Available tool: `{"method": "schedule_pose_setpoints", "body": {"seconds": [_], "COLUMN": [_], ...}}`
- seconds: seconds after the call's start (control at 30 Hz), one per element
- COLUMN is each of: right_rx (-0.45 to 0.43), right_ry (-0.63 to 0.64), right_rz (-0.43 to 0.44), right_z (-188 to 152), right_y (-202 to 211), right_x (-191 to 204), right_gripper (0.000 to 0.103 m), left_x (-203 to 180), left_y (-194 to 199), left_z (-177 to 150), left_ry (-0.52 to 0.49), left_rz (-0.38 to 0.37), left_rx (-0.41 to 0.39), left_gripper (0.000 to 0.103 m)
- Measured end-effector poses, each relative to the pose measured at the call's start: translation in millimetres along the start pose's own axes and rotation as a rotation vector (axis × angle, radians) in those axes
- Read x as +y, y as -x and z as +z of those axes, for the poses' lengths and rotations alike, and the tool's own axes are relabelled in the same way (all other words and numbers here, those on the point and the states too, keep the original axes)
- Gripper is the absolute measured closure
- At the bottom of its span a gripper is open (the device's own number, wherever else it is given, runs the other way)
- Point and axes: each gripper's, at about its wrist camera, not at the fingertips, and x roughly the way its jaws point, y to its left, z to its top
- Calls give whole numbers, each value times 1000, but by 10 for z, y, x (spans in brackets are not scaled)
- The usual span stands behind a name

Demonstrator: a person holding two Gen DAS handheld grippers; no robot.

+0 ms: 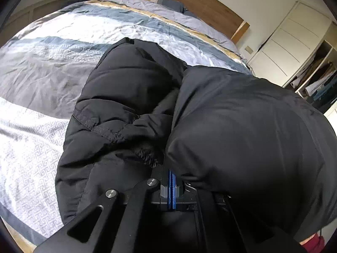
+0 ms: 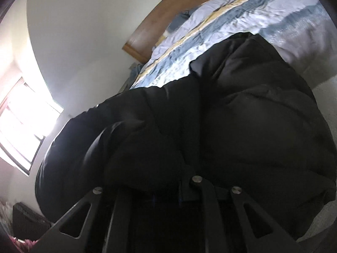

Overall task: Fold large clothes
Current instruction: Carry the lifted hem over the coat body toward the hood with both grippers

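Observation:
A black puffer jacket [image 1: 130, 97] hangs bunched over the bed. My left gripper [image 1: 171, 181] is shut on the jacket's fabric; its blue pads are pressed together and cloth drapes over the right finger. In the right wrist view the same jacket [image 2: 242, 116] fills the frame and drapes over my right gripper [image 2: 181, 181]. The right gripper's fingertips are buried in dark fabric, so its jaws are hidden.
The bed [image 1: 52, 48] has a striped blue, white and yellow duvet and a wooden headboard [image 1: 189, 2]. A white door [image 1: 288, 46] and an open wardrobe [image 1: 322, 78] stand to the right. A bright window [image 2: 19, 122] is at the left in the right wrist view.

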Motion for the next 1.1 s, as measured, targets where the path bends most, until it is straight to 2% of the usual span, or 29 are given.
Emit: {"method": "schedule_pose_setpoints", "body": {"seconds": [0.17,0.27,0.37,0.4,0.63,0.7,0.73,0.8,0.83,0.93,1.1], "right_rx": [14,24,40,41,-2,-27,-39,-57,-62,-52,-1], "right_ry": [25,50,83,90,64,89,101,141,163,232,317], "right_rz": [-57,-100,-178,-197,-250,-256,-256,-255,-257,-273,-279], "right_z": [30,47,72,60,17,51,92,263,357,696,1095], "right_y": [-17,4,67,114,615,760,804,840,807,543,-113], "right_x": [75,131,201,223,243,359,426,587,673,955,1281], "right_gripper": [86,78,60,50,48,48,48,48,48,47,46], "left_x": [76,128,177,181,212,212,197,111,71,-103,-506], "left_y": [129,185,263,284,499,633,658,684,704,668,318], "left_z": [-44,-55,-82,-74,-109,-59,-2,156,219,508,1030], "left_ry": [24,38,63,69,65,58,57,49,43,17,-44], "left_rz": [16,36,53,56,94,101,100,101,102,101,87], "left_rx": [0,-2,-5,-6,-12,-36,-45,-66,-75,-100,-100], "left_gripper": [103,103,103,103,103,99,94,82,72,56,48]}}
